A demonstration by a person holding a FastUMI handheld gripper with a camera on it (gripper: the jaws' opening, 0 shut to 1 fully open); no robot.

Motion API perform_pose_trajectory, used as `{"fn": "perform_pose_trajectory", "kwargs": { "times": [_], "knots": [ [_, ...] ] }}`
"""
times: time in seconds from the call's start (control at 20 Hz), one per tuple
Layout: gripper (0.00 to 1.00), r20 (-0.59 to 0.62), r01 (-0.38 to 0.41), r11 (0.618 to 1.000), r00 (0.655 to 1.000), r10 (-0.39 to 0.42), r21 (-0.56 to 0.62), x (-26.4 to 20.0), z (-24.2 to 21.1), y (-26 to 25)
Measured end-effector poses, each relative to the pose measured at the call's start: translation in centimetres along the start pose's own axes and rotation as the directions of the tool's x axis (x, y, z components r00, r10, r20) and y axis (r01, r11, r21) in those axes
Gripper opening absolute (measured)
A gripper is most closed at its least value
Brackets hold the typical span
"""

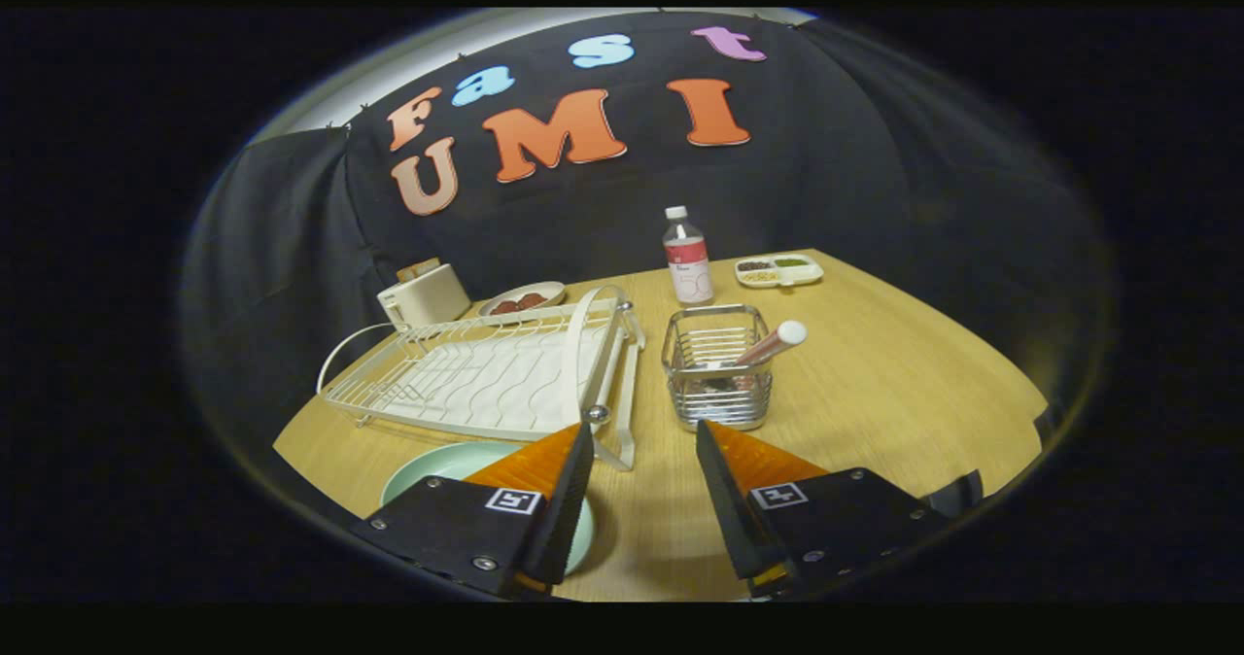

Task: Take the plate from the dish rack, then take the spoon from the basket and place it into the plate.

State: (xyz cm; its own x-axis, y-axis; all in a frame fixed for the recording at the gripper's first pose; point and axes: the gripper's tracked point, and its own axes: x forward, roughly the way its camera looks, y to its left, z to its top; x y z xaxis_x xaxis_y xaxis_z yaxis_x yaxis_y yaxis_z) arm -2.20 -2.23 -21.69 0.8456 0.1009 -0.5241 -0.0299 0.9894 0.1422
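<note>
A pale green plate point(442, 465) lies flat on the wooden table point(875, 393), partly hidden under my left finger. The white wire dish rack point(486, 373) stands just beyond the plate with no dishes in it. A wire basket point(716, 365) stands just ahead of my right finger; the spoon point(773, 344) leans in it, its pinkish handle with a white end sticking out toward the right. My gripper point(644, 433) is open above the table, with nothing between its fingers.
A clear bottle point(687, 257) with a white cap stands behind the basket. A divided white tray point(778, 270) of foods lies at the back right. A white toaster point(424, 295) and a small dish point(522, 299) of dark pieces sit behind the rack.
</note>
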Motion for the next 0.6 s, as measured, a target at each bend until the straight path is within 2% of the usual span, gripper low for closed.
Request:
{"fn": "perform_pose_trajectory", "kwargs": {
  "times": [0.2, 0.3, 0.6],
  "knots": [
    [0.63, 0.133, 0.081, 0.997, 0.988, -0.079, -0.005, 0.8, 2.9, -2.2],
    [0.57, 0.165, 0.119, 0.993, 0.98, -0.114, -0.018, 1.3, 3.3, -3.1],
    [0.43, 0.151, 0.161, 0.987, 0.976, -0.154, -0.029, 2.4, 2.6, -4.1]
  ]
}}
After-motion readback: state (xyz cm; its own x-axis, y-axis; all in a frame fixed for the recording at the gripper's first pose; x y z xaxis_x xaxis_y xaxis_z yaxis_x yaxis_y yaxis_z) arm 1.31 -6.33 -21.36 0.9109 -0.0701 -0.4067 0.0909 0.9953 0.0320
